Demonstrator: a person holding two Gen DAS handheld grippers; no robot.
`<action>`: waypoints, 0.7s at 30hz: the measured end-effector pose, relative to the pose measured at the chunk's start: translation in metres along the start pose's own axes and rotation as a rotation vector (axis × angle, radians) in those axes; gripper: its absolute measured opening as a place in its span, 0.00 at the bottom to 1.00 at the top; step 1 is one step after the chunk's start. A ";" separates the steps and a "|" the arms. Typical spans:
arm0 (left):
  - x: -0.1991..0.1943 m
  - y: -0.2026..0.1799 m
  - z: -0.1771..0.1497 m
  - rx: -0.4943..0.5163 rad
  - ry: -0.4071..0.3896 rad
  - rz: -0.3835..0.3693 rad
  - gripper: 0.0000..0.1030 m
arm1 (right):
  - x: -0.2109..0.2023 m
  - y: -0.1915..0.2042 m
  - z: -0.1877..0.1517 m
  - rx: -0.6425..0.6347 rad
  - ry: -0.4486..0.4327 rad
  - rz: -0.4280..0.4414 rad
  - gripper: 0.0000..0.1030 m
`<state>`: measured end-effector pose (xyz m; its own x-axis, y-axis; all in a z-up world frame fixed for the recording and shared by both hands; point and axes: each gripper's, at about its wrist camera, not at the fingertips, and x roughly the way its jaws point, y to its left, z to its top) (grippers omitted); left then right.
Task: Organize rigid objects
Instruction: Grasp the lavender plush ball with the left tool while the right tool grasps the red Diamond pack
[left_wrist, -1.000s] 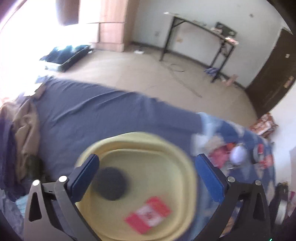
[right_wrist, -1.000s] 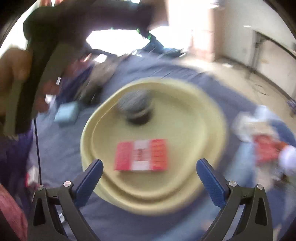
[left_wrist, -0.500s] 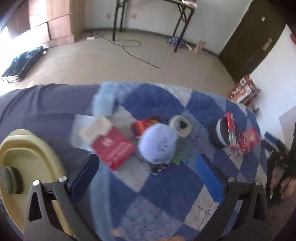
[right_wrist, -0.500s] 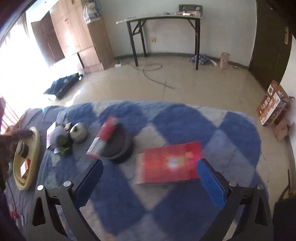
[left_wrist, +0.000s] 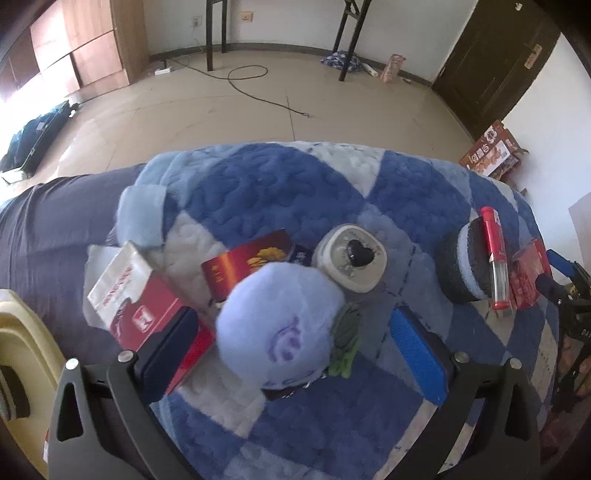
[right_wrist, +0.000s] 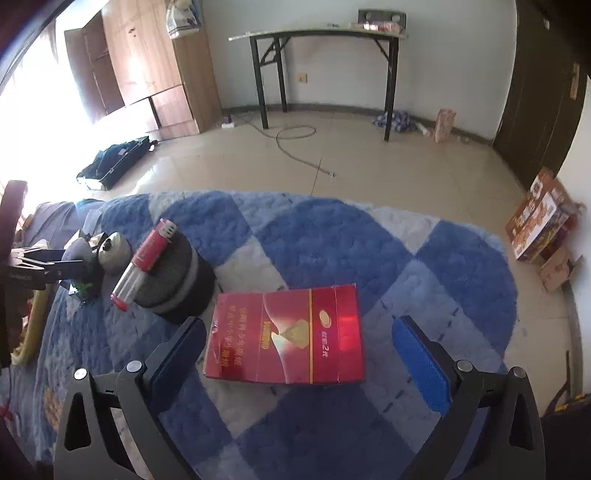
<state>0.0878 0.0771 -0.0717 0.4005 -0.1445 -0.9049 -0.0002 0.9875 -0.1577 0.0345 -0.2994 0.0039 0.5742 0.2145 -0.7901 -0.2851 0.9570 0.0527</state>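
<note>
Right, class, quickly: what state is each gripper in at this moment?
Left gripper: open, holding nothing, fingers either side of the purple plush ball.
Right gripper: open, empty, around the red box.

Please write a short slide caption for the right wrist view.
Open right gripper poised over a flat red box on the blue checkered blanket.

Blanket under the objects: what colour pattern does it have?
The blanket is a check of dark blue, light blue and white patches, clearest in the right wrist view.

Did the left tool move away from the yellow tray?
Yes. The left tool swung to the right: the yellow tray, earlier between its fingers, now sits at the left edge, and a purple ball lies between them.
</note>
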 end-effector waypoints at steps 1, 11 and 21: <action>0.001 -0.001 0.000 -0.002 -0.001 0.005 1.00 | -0.002 0.000 0.000 0.003 -0.005 0.009 1.00; 0.006 -0.002 0.000 -0.002 -0.021 0.021 1.00 | 0.010 0.001 0.000 -0.044 0.005 0.000 1.00; 0.006 0.005 0.002 -0.029 -0.043 0.040 0.93 | 0.026 0.007 -0.005 -0.064 0.036 -0.023 1.00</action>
<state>0.0922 0.0814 -0.0775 0.4383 -0.1012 -0.8931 -0.0437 0.9901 -0.1336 0.0439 -0.2875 -0.0192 0.5533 0.1843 -0.8123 -0.3209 0.9471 -0.0038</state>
